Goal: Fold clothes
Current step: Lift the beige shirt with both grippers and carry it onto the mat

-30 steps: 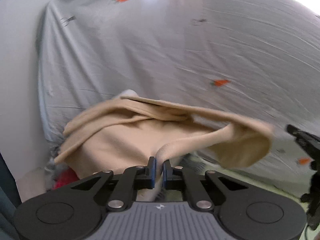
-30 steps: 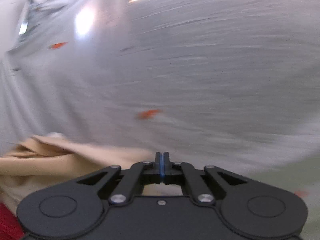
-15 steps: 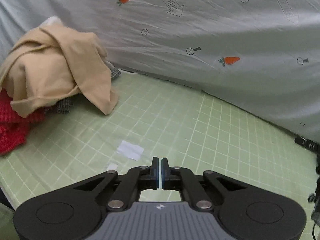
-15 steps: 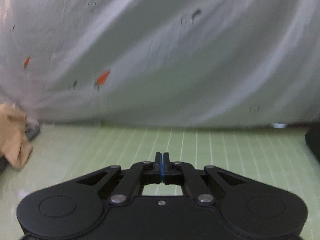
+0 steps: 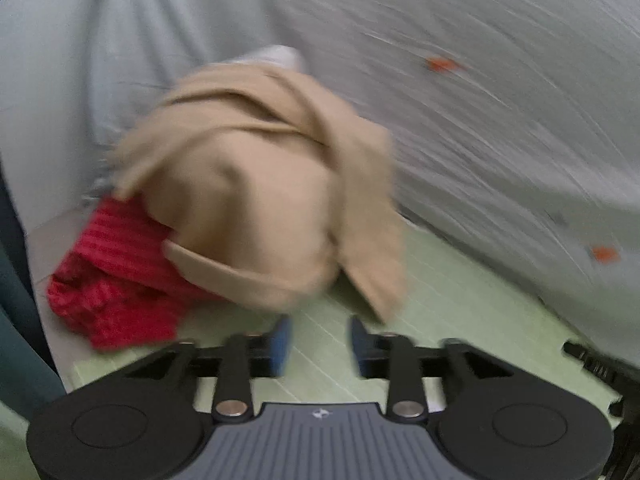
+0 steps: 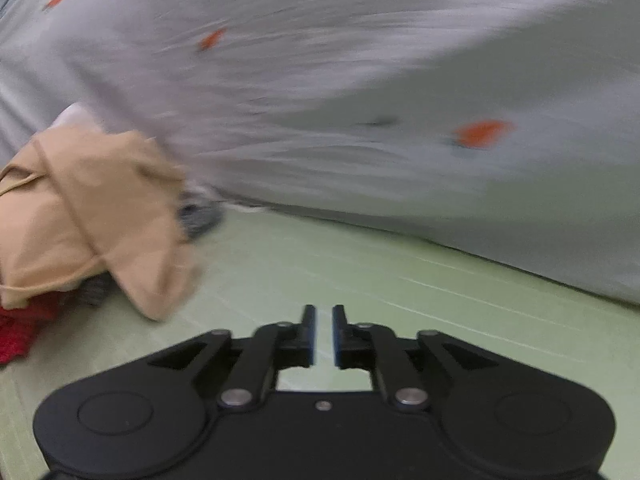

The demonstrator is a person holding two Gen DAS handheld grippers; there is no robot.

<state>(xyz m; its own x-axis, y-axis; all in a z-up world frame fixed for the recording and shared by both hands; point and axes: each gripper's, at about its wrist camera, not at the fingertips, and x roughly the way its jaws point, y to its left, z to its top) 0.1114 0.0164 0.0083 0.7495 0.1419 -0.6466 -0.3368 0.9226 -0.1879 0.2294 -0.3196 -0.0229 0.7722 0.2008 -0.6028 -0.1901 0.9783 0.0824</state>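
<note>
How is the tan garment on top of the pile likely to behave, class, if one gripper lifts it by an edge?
The tan garment will probably hang limp: it already drapes in soft folds over the red garment. It looks light and thin. A loose flap trails onto the green mat, so it may drag.

Home: bedsheet backdrop [image 6: 400, 80], clothes pile [image 5: 248, 184]

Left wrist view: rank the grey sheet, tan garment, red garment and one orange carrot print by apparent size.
1. grey sheet, fills most of the background
2. tan garment
3. red garment, partly hidden under the tan one, so its true extent is unsure
4. carrot print
</note>
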